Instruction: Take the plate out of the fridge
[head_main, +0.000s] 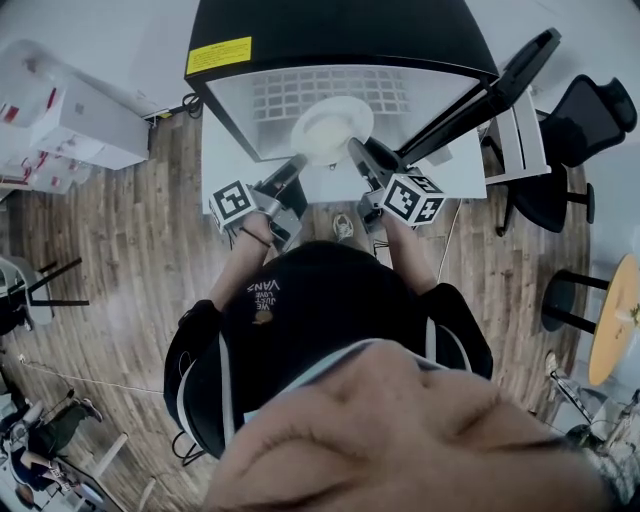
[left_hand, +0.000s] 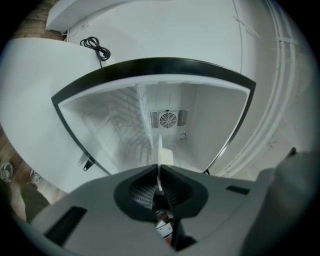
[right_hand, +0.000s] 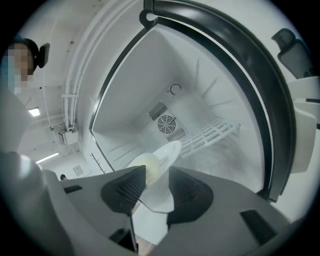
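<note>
1. At the open fridge (head_main: 340, 35), the plate (head_main: 330, 128) sat at the front of the compartment, over the wire shelf (head_main: 300, 98), not yet clear of the doorway.
2. My left gripper (head_main: 290, 172) was clamped on the plate's near-left rim, which ran edge-on between its closed jaws.
3. My right gripper (head_main: 358, 152) stood with jaws apart, straddling the near-right rim; I saw no pad pressing.
4. The plate lay straight ahead of both tongs, deeper in the fridge, and the way out ran back toward me. Only the left had hold, so I judged the pull hinged on it unless the right closed first.
</note>
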